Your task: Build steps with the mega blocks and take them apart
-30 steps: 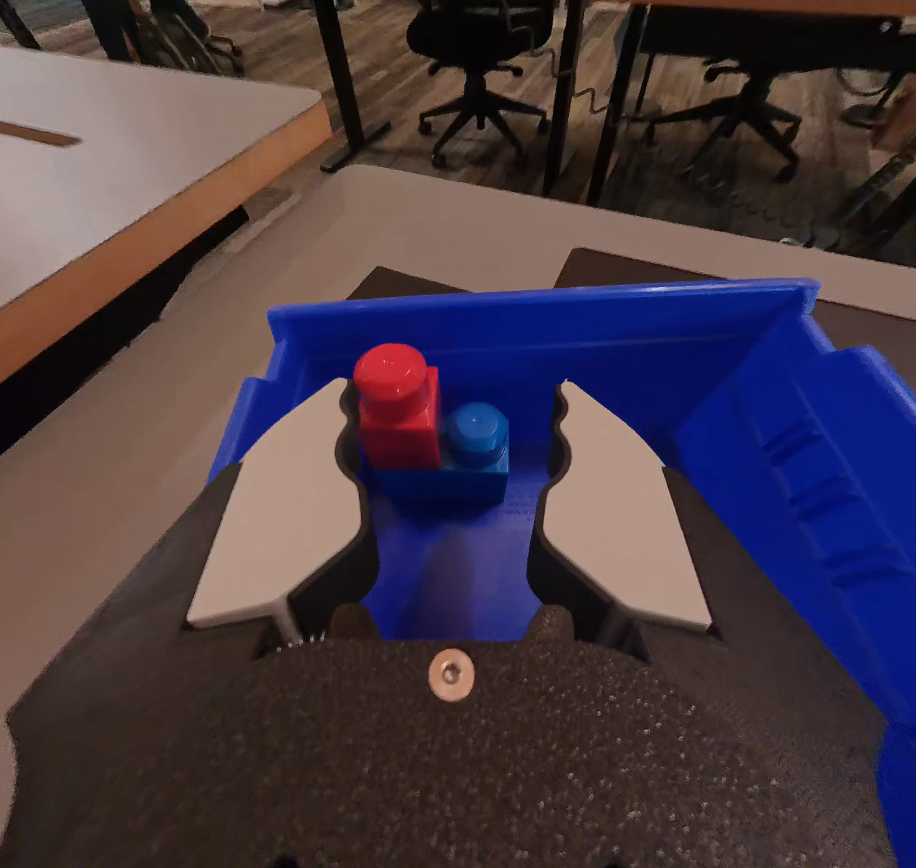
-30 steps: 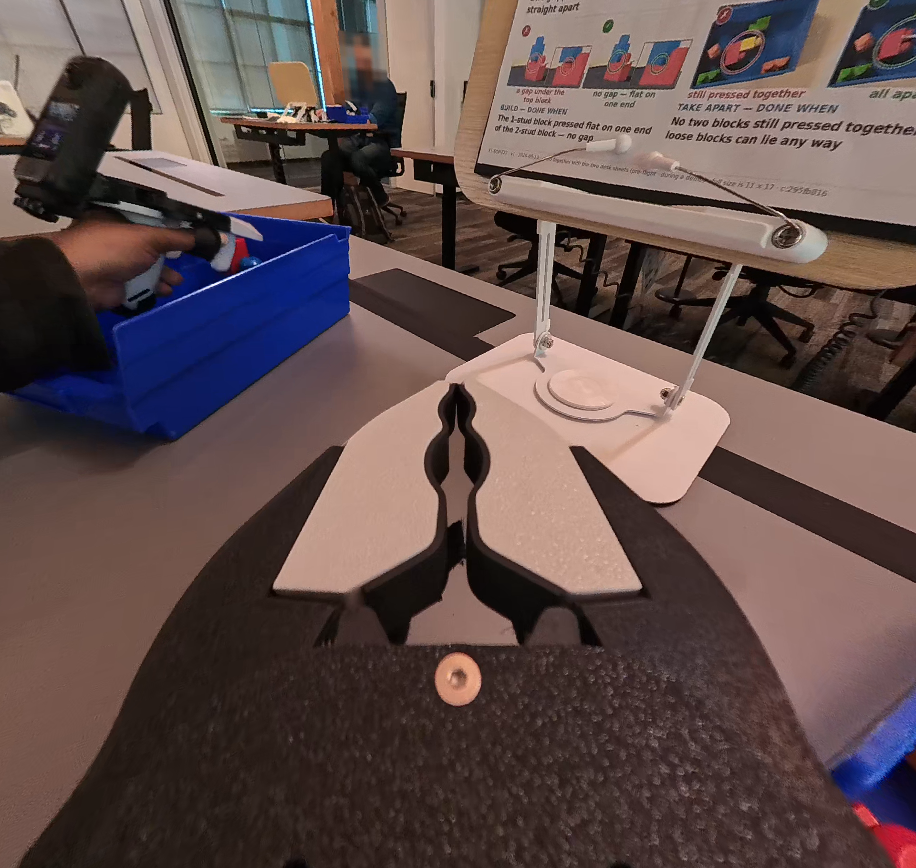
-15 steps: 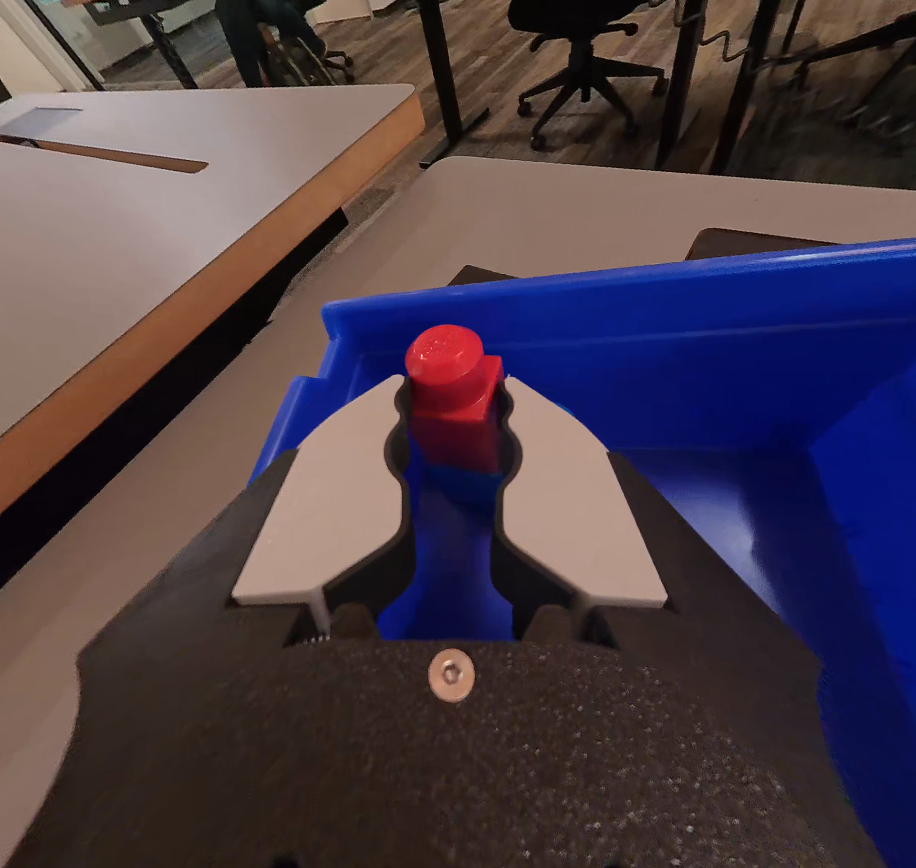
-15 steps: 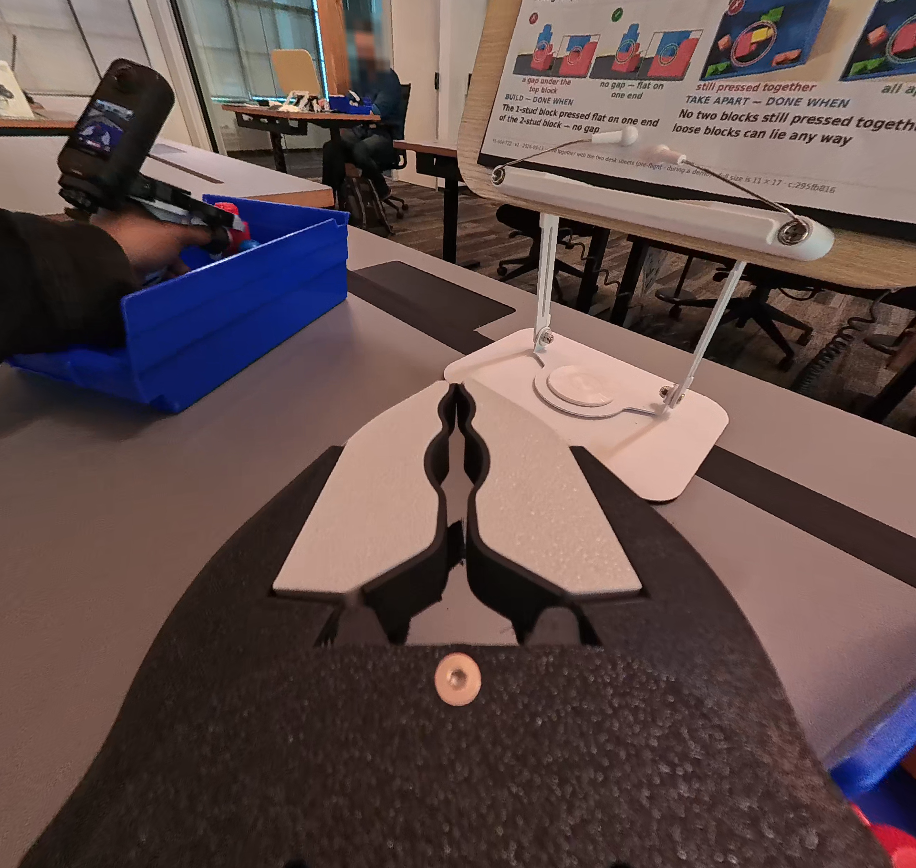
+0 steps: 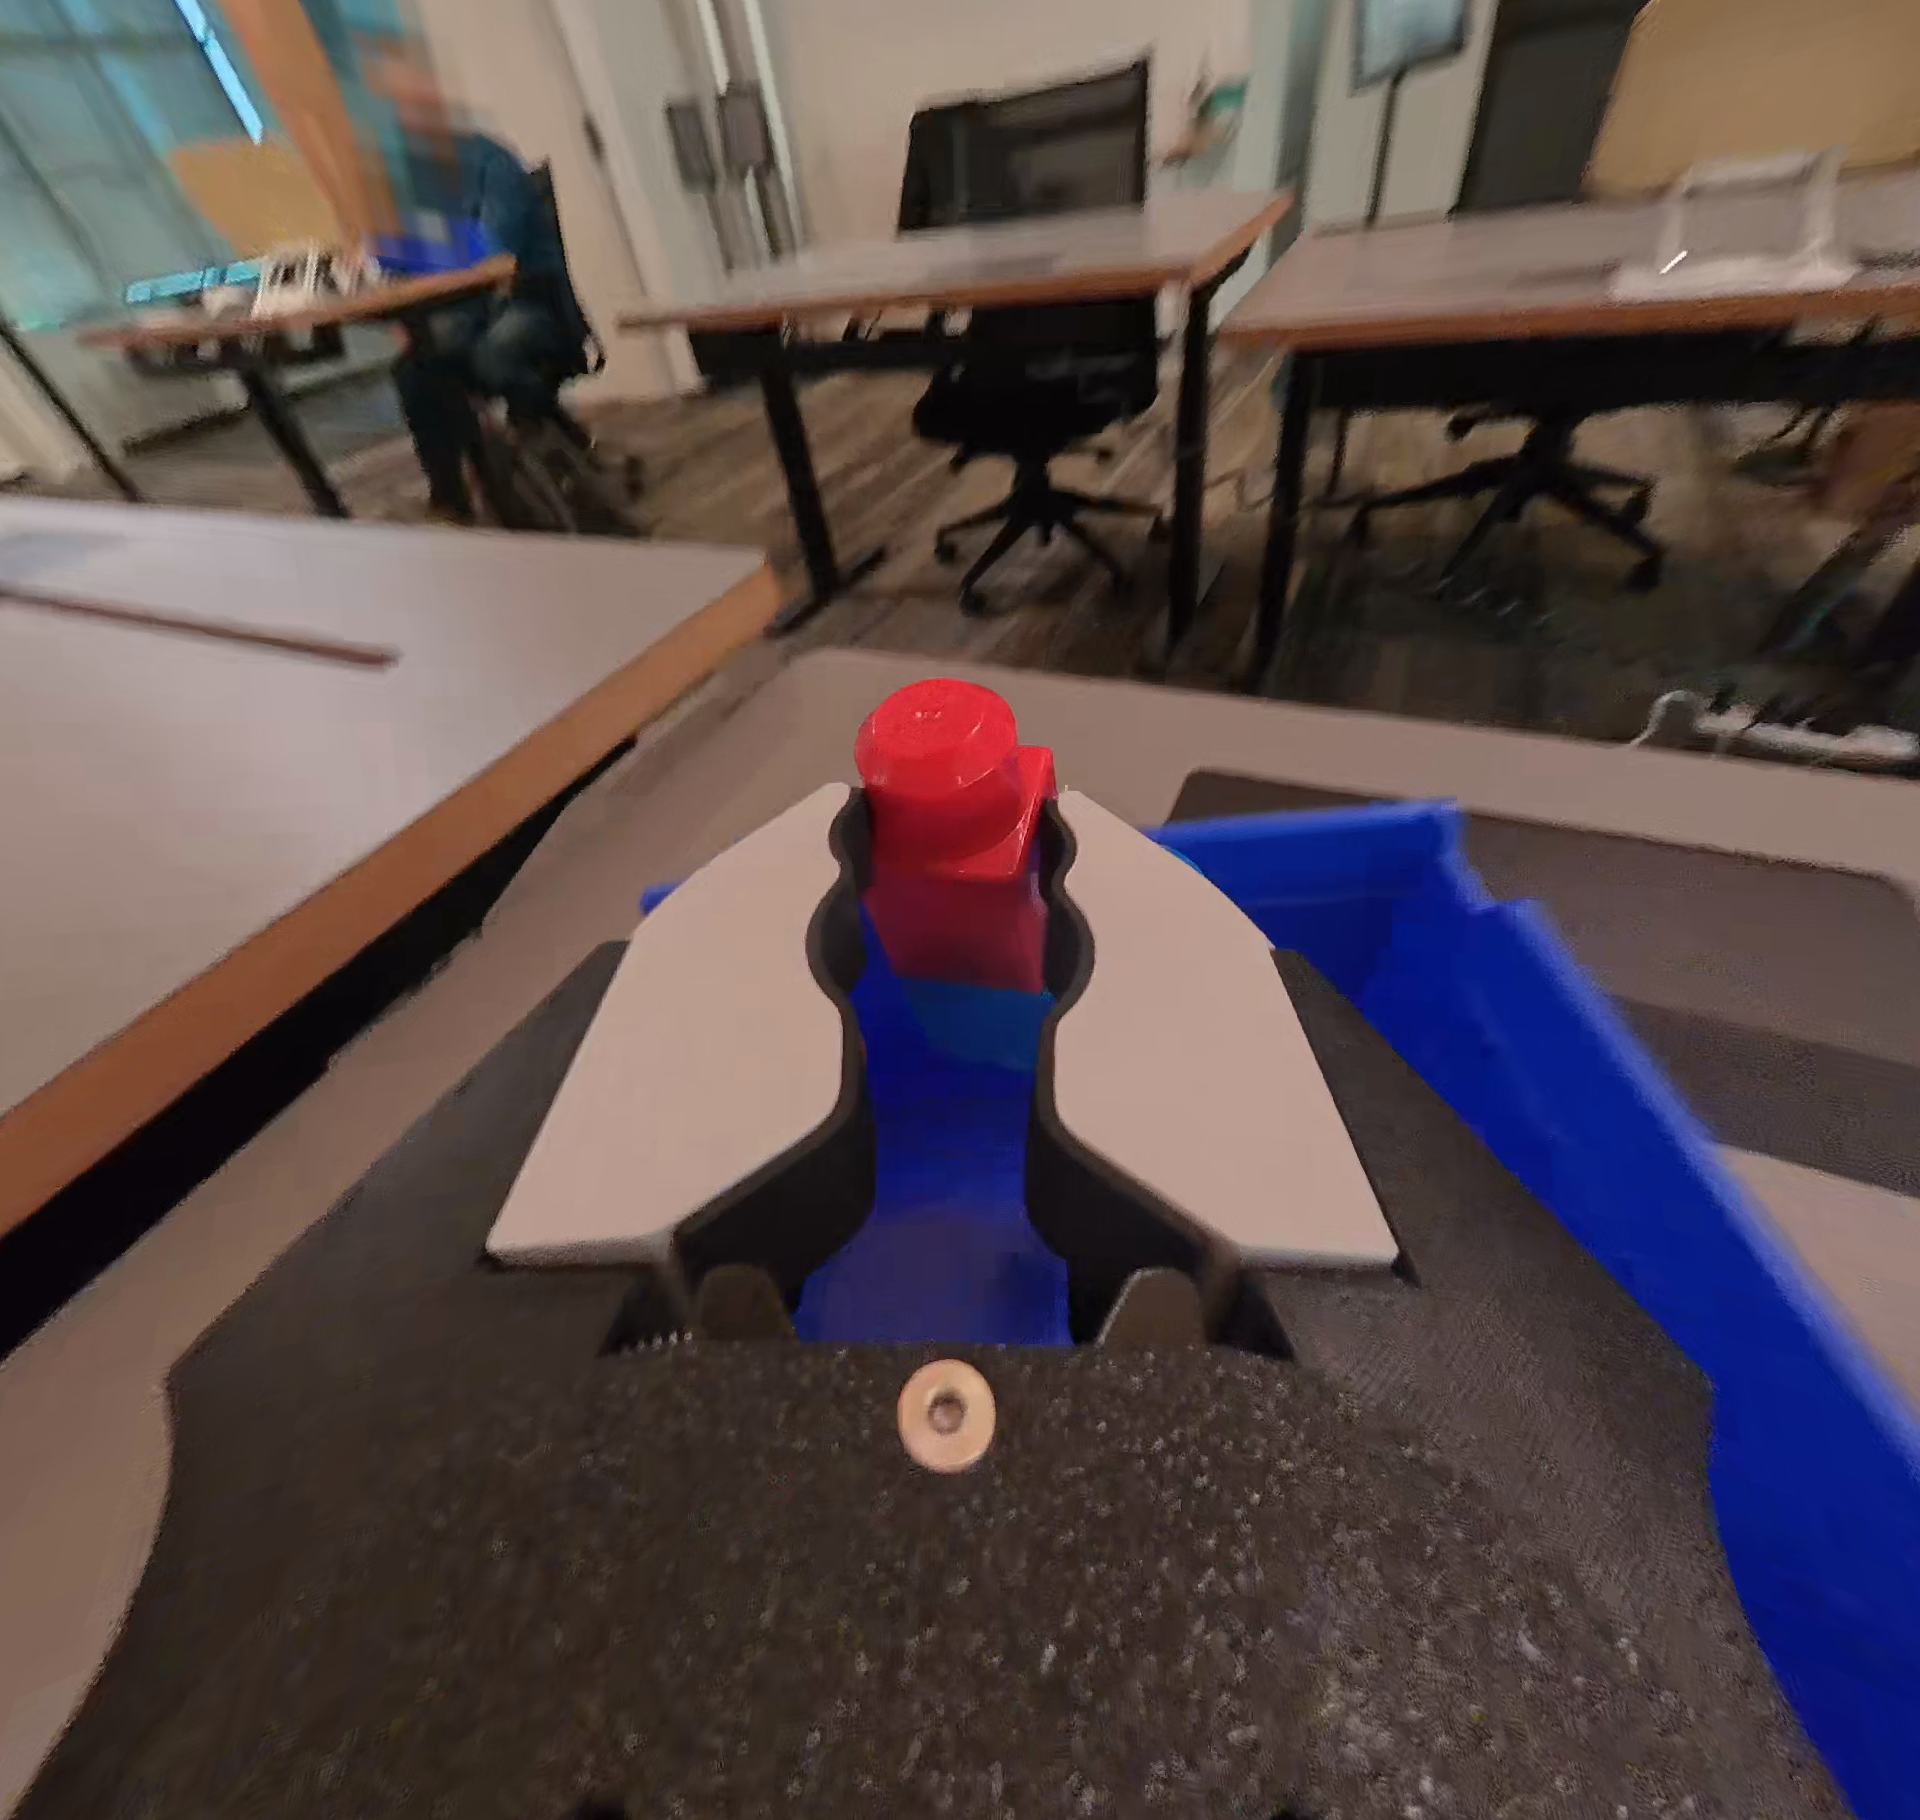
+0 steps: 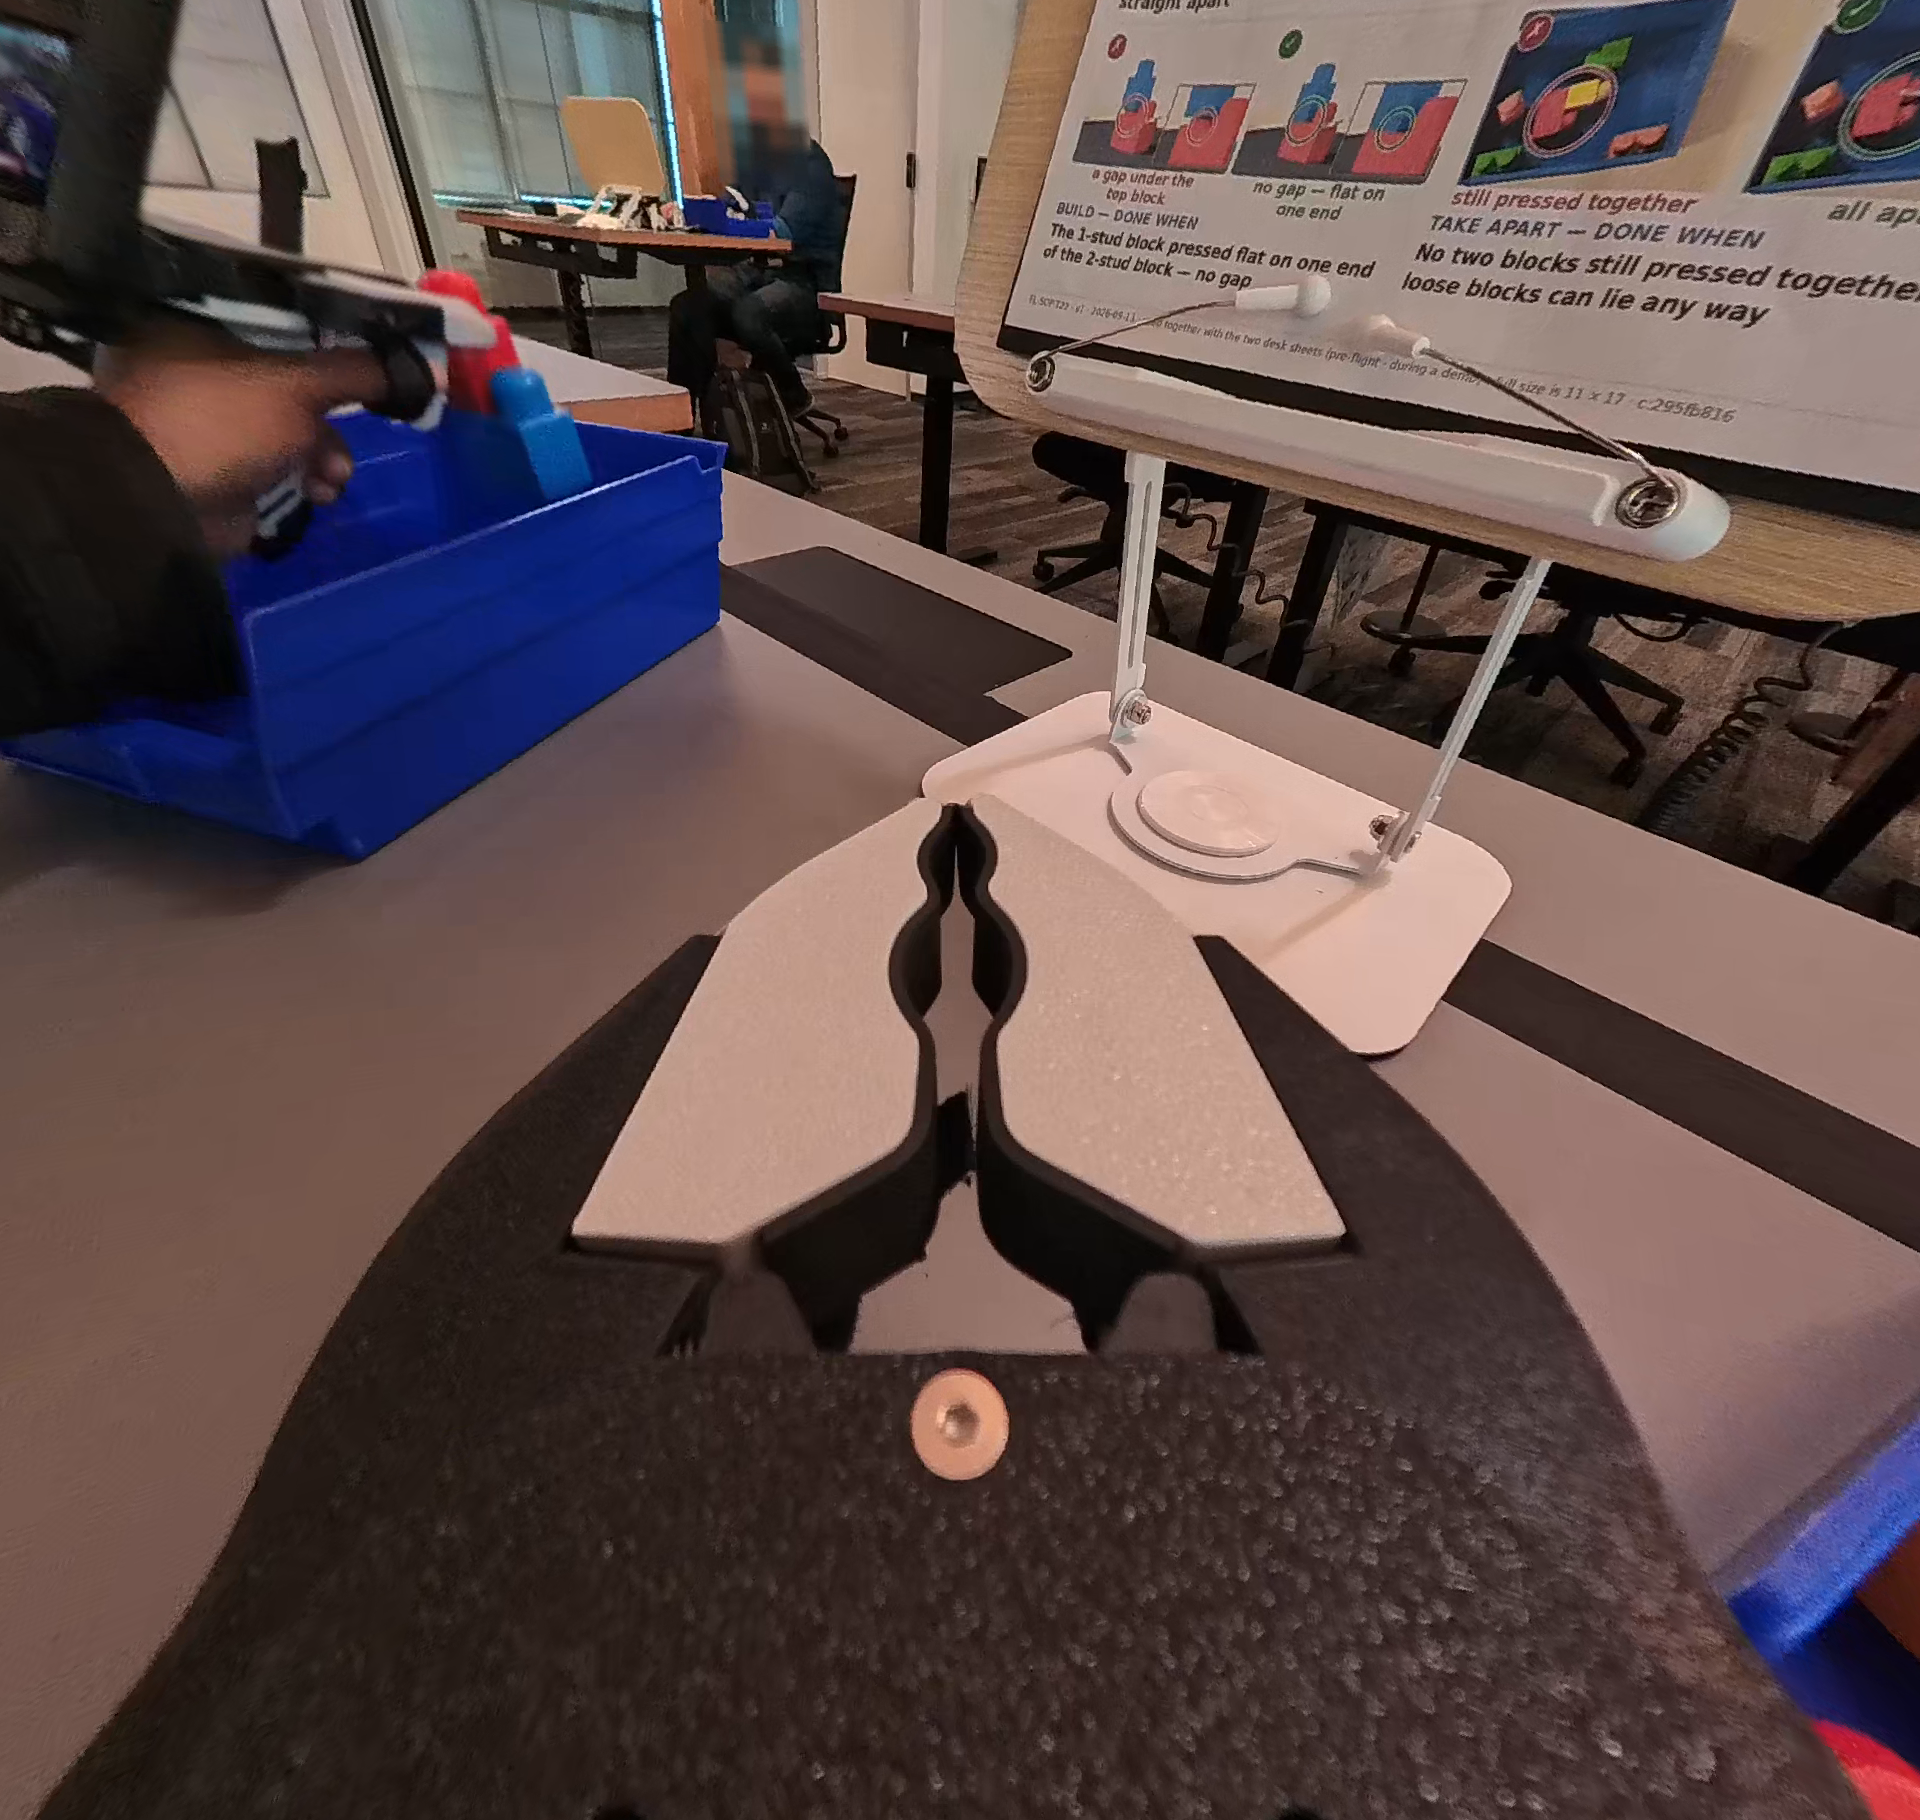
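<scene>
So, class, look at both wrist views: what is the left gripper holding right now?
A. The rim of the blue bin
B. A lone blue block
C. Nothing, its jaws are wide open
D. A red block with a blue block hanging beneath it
D: the left gripper is clamped on the red block, and the blue block stays attached below it, lifted above the blue bin.
</scene>
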The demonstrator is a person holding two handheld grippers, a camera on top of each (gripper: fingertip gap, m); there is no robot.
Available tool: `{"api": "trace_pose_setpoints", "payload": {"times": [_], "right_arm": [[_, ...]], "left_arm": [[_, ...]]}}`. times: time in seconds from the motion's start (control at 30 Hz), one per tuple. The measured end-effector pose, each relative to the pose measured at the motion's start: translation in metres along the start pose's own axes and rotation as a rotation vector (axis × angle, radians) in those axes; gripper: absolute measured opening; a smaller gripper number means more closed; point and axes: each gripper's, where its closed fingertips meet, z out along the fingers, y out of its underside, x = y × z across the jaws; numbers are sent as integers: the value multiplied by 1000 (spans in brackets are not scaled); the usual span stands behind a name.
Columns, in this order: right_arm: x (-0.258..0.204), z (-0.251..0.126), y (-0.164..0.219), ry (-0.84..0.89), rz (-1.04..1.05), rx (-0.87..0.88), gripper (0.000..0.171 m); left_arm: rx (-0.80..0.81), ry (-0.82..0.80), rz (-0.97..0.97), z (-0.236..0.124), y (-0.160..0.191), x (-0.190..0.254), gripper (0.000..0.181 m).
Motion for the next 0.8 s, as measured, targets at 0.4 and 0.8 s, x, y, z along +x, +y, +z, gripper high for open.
{"api": "trace_pose_setpoints", "payload": {"times": [0.4, 0.8], "right_arm": [[1, -5, -10, 5, -16, 56, 0], [-44, 2, -19, -42, -288, 62, 72]], "left_arm": [[410, 624, 85, -175, -95, 168, 31], [366, 994, 83, -274, -44, 267, 31]]}}
